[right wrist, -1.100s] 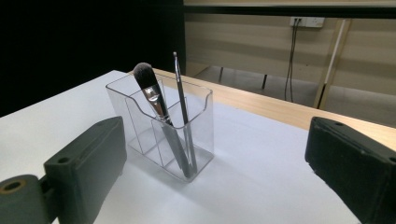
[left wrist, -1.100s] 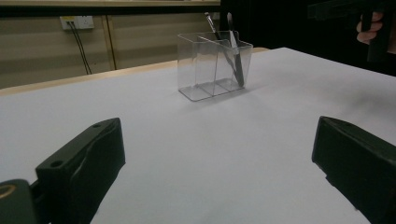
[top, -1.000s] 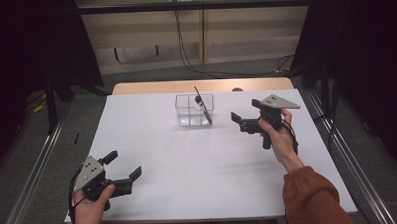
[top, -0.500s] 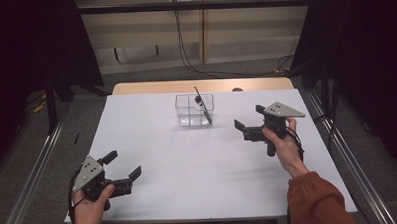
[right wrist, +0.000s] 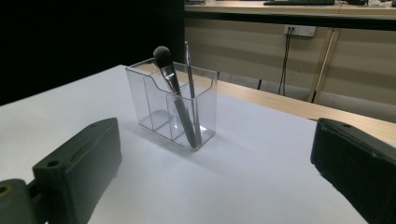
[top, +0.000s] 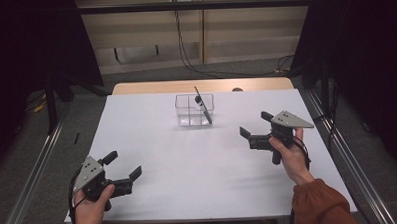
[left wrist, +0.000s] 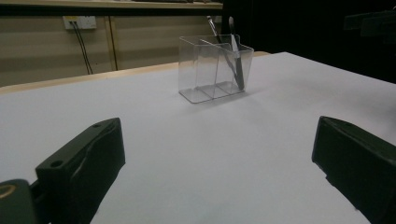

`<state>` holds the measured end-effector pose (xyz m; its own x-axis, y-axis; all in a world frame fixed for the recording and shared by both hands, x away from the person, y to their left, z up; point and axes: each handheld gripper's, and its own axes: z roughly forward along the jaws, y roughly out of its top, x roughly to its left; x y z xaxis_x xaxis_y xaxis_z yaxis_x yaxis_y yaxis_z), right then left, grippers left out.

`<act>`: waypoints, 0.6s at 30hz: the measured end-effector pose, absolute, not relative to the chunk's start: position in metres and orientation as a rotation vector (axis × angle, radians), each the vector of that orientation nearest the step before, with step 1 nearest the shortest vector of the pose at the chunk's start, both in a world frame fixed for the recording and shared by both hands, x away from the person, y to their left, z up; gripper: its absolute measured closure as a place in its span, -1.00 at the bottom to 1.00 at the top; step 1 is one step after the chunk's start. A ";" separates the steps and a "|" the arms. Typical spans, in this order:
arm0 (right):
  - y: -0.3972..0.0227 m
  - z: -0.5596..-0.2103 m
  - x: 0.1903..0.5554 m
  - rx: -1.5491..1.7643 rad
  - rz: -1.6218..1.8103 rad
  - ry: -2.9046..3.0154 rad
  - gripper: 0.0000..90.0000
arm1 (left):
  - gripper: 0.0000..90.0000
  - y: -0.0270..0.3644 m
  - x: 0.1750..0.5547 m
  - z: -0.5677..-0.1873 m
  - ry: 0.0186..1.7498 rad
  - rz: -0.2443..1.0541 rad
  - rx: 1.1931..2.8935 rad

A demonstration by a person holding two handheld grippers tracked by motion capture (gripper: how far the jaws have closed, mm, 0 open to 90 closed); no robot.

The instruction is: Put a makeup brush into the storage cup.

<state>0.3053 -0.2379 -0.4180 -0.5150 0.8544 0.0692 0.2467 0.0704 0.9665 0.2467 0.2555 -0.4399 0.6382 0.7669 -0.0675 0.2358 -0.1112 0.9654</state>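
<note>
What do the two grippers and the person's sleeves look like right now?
Both the left gripper and the right gripper are black, each with two blocky jaws and a grey three-cornered plate on top. A black cable loops from each by the hand. The right arm wears a rust-orange sleeve with a gathered cuff.

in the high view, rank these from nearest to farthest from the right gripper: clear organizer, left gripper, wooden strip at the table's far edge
From the right gripper:
1. clear organizer, just ahead and to its left, holding the brushes.
2. wooden strip, along the table's far edge, behind the organizer.
3. left gripper, at the near left corner, across the white table.
</note>
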 end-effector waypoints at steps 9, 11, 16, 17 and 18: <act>-0.248 -0.427 0.284 1.109 1.452 1.836 -0.98 | -0.94 0.256 0.244 -0.439 0.839 0.562 1.660; -0.251 -0.427 0.278 1.110 1.450 1.832 -0.98 | -0.94 0.254 0.244 -0.439 0.830 0.559 1.667; -0.261 -0.432 0.265 1.121 1.440 1.828 -0.98 | -0.94 0.253 0.241 -0.438 0.824 0.559 1.668; -0.263 -0.433 0.262 1.125 1.440 1.823 -0.98 | -0.94 0.252 0.241 -0.438 0.824 0.562 1.667; -0.266 -0.434 0.258 1.128 1.447 1.813 -0.99 | -0.94 0.252 0.241 -0.438 0.825 0.561 1.665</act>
